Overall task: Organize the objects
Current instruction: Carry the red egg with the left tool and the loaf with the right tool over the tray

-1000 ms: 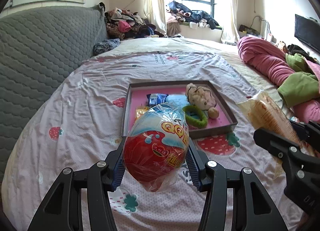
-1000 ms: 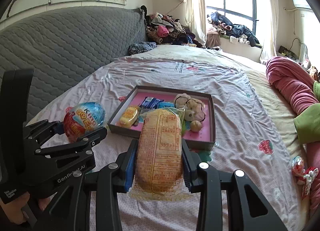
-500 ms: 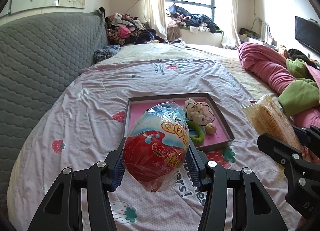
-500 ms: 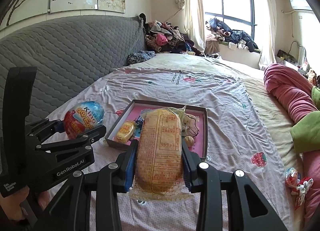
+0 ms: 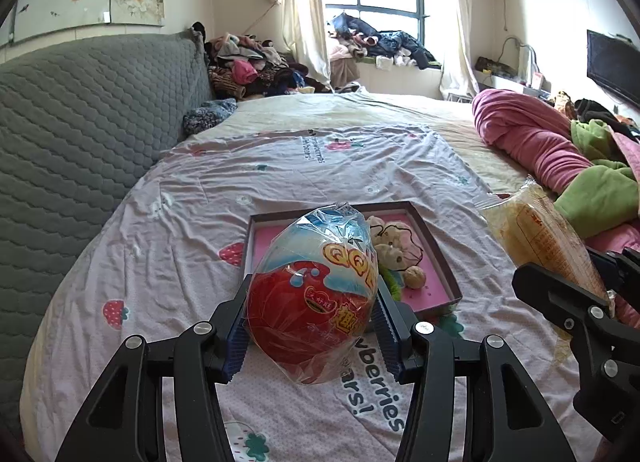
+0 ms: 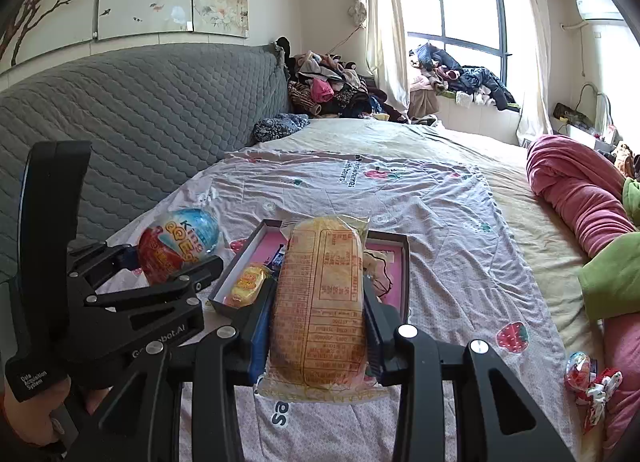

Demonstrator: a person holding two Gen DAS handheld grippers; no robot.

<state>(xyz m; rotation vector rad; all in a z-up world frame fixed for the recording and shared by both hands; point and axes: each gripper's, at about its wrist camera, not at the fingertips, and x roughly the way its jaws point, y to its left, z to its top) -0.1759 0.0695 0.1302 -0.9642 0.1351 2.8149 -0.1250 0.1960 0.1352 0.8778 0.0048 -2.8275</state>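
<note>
Clamping wrapped egg (image 5: 316, 294) in left gripper (image 5: 312, 326), bread packet (image 6: 320, 302) in right gripper (image 6: 316, 326), poised above tray (image 5: 440, 262) for sorting.

A wrapped toy egg (image 5: 312, 298) is clamped in the left gripper (image 5: 312, 326) above the bedsheet (image 5: 160, 262), before a pink tray (image 5: 440, 262).

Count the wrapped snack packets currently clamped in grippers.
2. The red-and-blue egg-shaped wrapped treat sits in the left gripper; the yellow bread packet in clear wrap sits in the right gripper.
</note>
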